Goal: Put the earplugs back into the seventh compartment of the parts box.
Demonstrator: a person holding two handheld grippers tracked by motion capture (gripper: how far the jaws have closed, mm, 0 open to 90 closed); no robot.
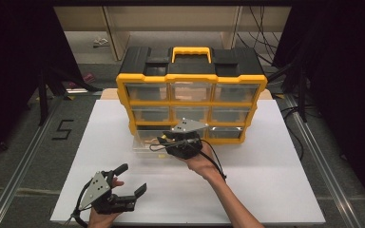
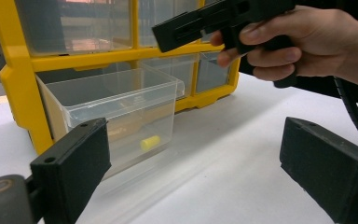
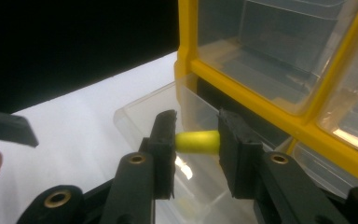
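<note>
A yellow-and-black drawer organizer [image 1: 192,78] stands at the back of the white table [image 1: 266,180]. Its clear bottom-left drawer [image 1: 142,143] is pulled out onto the table. My right gripper [image 3: 196,137] is shut on a yellow foam earplug [image 3: 198,141] and holds it just above the drawer's open top [image 3: 135,112]. Another yellow earplug [image 2: 150,142] lies on the floor of the drawer [image 2: 116,98]. My left gripper [image 1: 132,179] rests near the table's front left, open with nothing between its jaws, and faces the drawer. The right gripper [image 2: 168,32] hangs over the drawer in the left gripper view.
The organizer [image 2: 14,70] has several other clear drawers, all pushed in. A black cable [image 1: 216,161] trails from the right gripper along the forearm. Dark curtains and metal rails flank the table.
</note>
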